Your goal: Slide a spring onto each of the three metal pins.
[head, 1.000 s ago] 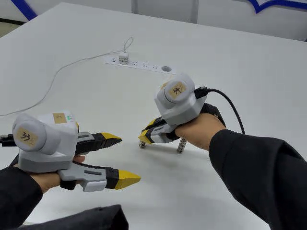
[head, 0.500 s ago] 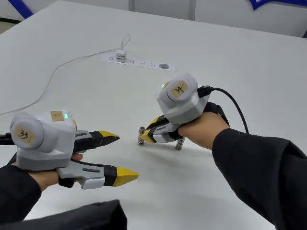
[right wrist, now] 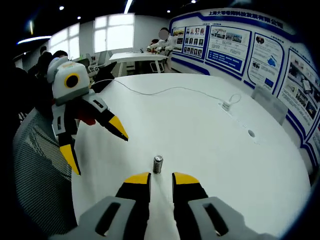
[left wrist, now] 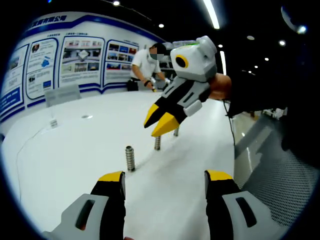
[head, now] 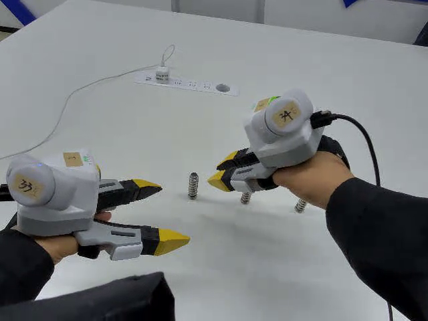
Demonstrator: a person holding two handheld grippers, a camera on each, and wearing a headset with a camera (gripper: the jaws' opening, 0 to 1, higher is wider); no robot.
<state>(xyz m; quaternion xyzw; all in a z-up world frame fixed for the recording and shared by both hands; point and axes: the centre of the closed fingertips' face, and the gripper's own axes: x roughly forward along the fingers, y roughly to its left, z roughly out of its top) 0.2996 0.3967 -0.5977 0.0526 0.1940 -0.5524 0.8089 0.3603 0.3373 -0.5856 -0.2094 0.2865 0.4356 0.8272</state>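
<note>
Three short metal pins stand in a row on the white table, each with a spring coiled round it: the left pin [head: 193,185], the middle pin [head: 245,197] and the right pin [head: 300,205]. My right gripper [head: 222,171] hovers just above and between the left and middle pins, its yellow-tipped jaws a narrow gap apart with nothing between them. In the right gripper view the left pin [right wrist: 158,163] stands just ahead of the right gripper [right wrist: 161,179]. My left gripper [head: 164,212] is held wide open and empty, left of the pins. In the left gripper view it [left wrist: 165,176] faces the left pin [left wrist: 130,158].
A white power strip [head: 187,83] with a plugged adapter [head: 162,71] and a thin white cable [head: 73,103] lies at the back of the table. A black cable [head: 364,144] trails from the right gripper. People stand at benches in the background [left wrist: 145,70].
My right gripper has lifted up and to the right, away from the pins, which uncovers the middle and right pins. The left gripper has hardly moved.
</note>
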